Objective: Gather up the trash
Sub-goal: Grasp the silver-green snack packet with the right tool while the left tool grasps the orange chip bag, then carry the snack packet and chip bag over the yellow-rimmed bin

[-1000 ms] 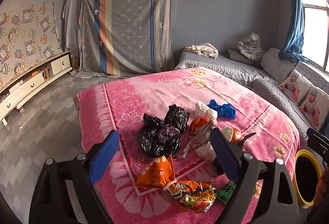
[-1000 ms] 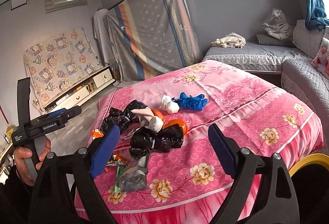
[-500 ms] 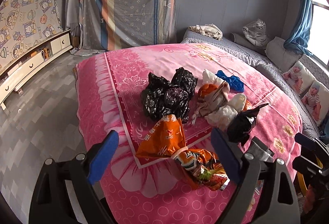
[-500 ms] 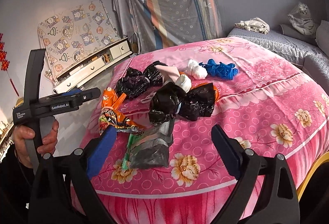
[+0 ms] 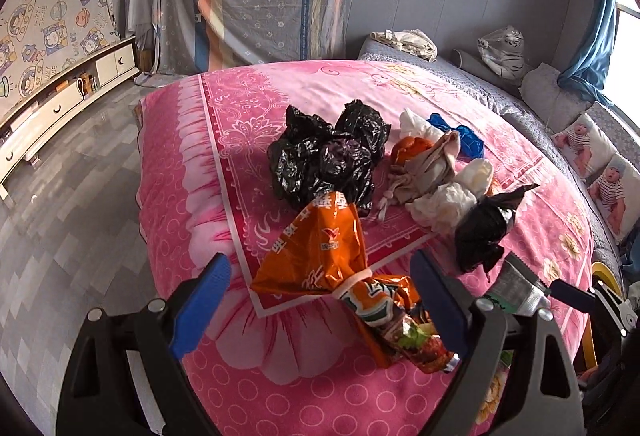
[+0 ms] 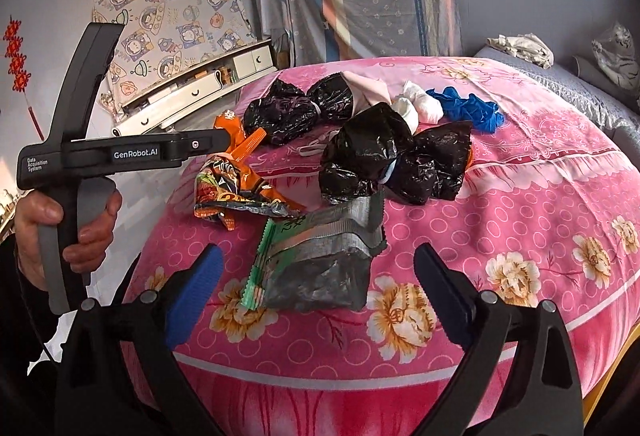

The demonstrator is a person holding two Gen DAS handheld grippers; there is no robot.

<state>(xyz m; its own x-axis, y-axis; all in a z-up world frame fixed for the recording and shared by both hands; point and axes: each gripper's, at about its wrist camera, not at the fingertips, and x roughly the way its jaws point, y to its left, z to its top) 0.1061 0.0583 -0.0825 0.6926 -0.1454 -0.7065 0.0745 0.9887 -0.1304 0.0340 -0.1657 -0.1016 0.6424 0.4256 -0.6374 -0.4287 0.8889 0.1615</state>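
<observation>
Trash lies piled on a pink bedspread [image 5: 248,108]. My left gripper [image 5: 320,300] stands open just above an orange snack wrapper [image 5: 320,248], which lies between its blue pads without touching them. Behind it are knotted black bags [image 5: 328,156], a beige rag [image 5: 432,160], white tissue [image 5: 448,200], a blue glove [image 5: 464,136] and a smaller black bag [image 5: 480,232]. My right gripper [image 6: 318,276] is opening, its pads on either side of a silver and green wrapper [image 6: 316,264] but apart from it. A hand holds the left gripper's handle [image 6: 120,152] at the left of the right wrist view.
A yellow-rimmed bin [image 5: 598,270] stands by the bed's right side. A grey sofa [image 5: 540,96] with cushions runs behind the bed. A low white cabinet [image 5: 60,104] lines the left wall, with grey floor [image 5: 72,216] between it and the bed.
Both grippers have come down and closer to the pile. The orange wrapper now sits between the left pads, the silver wrapper between the right pads, which stand slightly wider.
</observation>
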